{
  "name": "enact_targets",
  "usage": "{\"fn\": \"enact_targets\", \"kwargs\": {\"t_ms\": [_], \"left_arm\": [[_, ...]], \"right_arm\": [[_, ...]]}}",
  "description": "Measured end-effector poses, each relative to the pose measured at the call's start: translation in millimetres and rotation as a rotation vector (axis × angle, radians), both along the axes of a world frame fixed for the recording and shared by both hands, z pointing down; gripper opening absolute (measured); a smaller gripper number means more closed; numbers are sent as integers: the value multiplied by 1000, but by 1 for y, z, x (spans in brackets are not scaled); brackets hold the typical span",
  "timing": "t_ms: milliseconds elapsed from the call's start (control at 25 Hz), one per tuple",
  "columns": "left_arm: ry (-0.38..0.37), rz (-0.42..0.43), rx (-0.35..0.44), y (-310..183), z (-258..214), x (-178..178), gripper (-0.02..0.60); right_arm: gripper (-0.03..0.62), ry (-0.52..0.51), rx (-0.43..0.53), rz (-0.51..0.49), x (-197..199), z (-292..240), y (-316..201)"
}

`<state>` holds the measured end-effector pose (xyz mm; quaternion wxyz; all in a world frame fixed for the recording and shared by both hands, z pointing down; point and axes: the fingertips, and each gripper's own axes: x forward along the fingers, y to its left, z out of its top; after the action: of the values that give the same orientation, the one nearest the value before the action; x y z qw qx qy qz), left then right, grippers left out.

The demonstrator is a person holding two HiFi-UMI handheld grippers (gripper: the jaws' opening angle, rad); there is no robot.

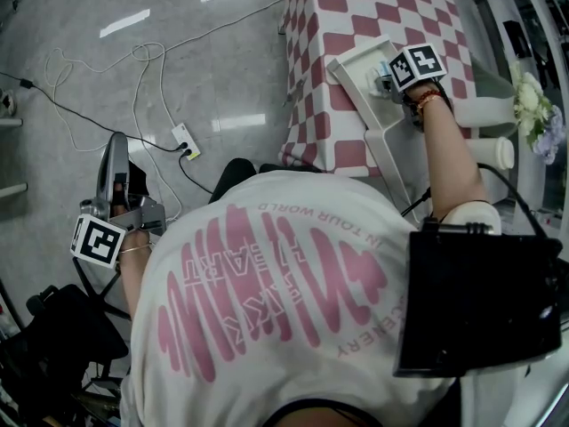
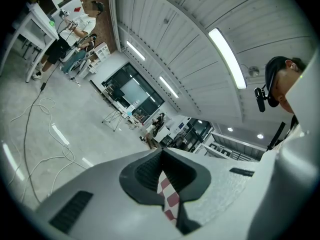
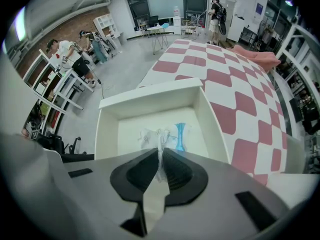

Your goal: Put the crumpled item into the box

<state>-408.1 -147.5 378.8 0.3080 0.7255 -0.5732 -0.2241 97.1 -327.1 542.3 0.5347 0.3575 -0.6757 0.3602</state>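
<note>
Just then your right gripper pinched the crumpled wrapper over the white box on the checked table; your left gripper hung closed, empty.

An open lab-like workshop: white racks, ceiling strip lights, loose cables across a polished grey floor.

Box on table near edge; crumpled item in box, btwn R gripper jaws.
</note>
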Motion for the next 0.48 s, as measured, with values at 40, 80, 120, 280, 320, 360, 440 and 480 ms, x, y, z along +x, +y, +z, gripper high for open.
{"fn": "enact_targets", "kwargs": {"t_ms": [40, 80, 120, 280, 320, 360, 440, 480], "left_arm": [[1, -3, -2, 1, 0, 0, 8], [2, -6, -5, 2, 1, 0, 8], [3, -8, -7, 4, 2, 0, 8], [1, -8, -6, 8, 4, 3, 8], [0, -8, -5, 9, 4, 4, 8], [1, -8, -3, 10, 3, 5, 8], [4, -9, 2, 12, 2, 8, 8], [8, -11, 4, 13, 2, 9, 8]], "right_arm": [[29, 0, 1, 1, 0, 0, 0], [31, 0, 3, 1, 0, 0, 0], [31, 1, 5, 0, 1, 0, 0], [34, 7, 21, -5, 1, 0, 0], [34, 9, 26, -6, 0, -1, 0], [35, 11, 32, -7, 0, -1, 0], [37, 19, 46, -8, 0, -1, 0], [37, 24, 53, -9, 0, -1, 0]]}}
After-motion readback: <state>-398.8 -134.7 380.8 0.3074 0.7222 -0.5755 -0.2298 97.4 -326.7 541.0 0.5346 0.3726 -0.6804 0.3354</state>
